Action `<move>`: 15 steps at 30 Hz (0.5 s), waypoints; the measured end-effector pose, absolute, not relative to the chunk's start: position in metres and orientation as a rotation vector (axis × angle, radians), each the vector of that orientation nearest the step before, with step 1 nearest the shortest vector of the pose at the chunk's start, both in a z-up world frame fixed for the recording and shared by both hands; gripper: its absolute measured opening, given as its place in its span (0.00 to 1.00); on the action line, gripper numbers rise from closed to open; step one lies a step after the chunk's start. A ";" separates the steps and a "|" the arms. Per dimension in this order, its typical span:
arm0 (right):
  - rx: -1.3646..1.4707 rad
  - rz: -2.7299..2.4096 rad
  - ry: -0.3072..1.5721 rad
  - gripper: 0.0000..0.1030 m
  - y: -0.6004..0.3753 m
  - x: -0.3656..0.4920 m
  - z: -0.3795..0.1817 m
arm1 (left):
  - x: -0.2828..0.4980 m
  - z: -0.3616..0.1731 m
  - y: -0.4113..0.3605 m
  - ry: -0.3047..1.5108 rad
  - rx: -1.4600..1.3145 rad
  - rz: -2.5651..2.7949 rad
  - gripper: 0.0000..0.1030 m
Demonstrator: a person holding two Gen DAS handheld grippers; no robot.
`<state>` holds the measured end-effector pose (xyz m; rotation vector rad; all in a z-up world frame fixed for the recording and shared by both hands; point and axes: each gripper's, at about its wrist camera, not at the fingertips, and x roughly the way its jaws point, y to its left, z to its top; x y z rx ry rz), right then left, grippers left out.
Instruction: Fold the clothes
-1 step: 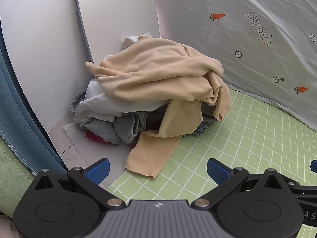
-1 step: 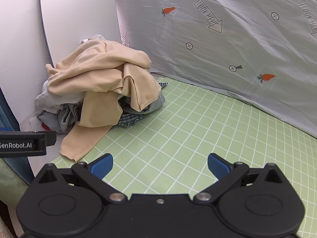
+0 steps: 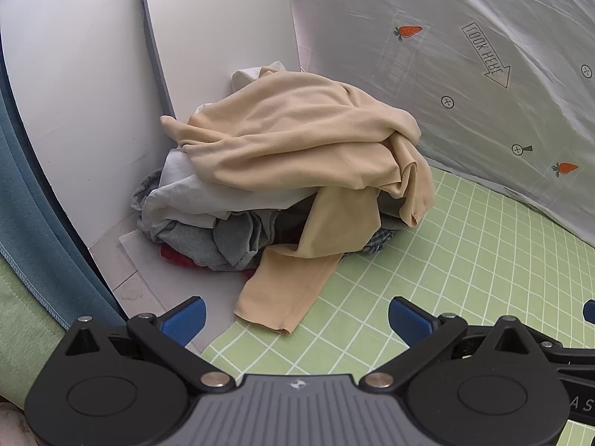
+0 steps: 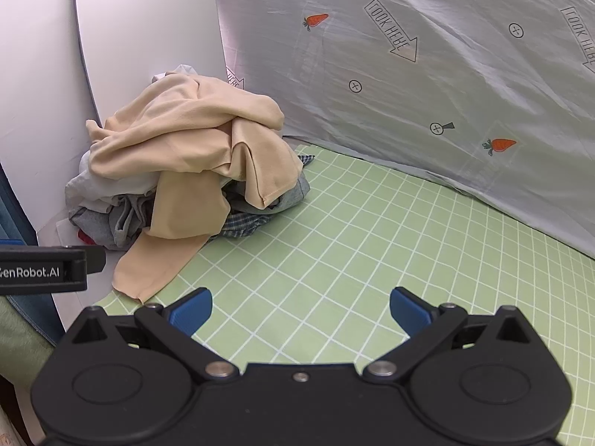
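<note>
both the left gripper (image 3: 296, 319) and right gripper (image 4: 300, 310) hover with fingers wide and empty, facing the beige garment (image 3: 297, 141) atop the clothes pile (image 4: 122, 219), apparently ready to pick it.

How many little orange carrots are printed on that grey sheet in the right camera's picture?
2 on the grey sheet: one carrot near the top, another carrot lower right by the green mat. Folds or the clothes pile may hide more.

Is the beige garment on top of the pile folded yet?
Not folded. The beige garment lies crumpled over the clothes pile, one end trailing onto the green grid mat.
</note>
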<state>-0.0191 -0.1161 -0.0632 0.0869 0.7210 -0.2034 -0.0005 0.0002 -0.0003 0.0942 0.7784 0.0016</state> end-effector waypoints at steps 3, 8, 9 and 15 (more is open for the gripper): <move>0.087 -0.203 0.721 1.00 -0.116 -0.020 -0.064 | -0.002 -0.002 0.001 0.774 0.091 -0.003 1.00; 0.087 -0.206 0.721 1.00 -0.115 -0.022 -0.063 | -0.003 0.001 0.001 0.772 0.091 -0.005 1.00; 0.087 -0.207 0.720 1.00 -0.114 -0.022 -0.062 | -0.004 0.001 0.000 0.772 0.092 -0.005 1.00; 0.079 -0.213 0.715 1.00 -0.113 -0.023 -0.061 | -0.007 0.001 -0.001 0.764 0.096 -0.007 1.00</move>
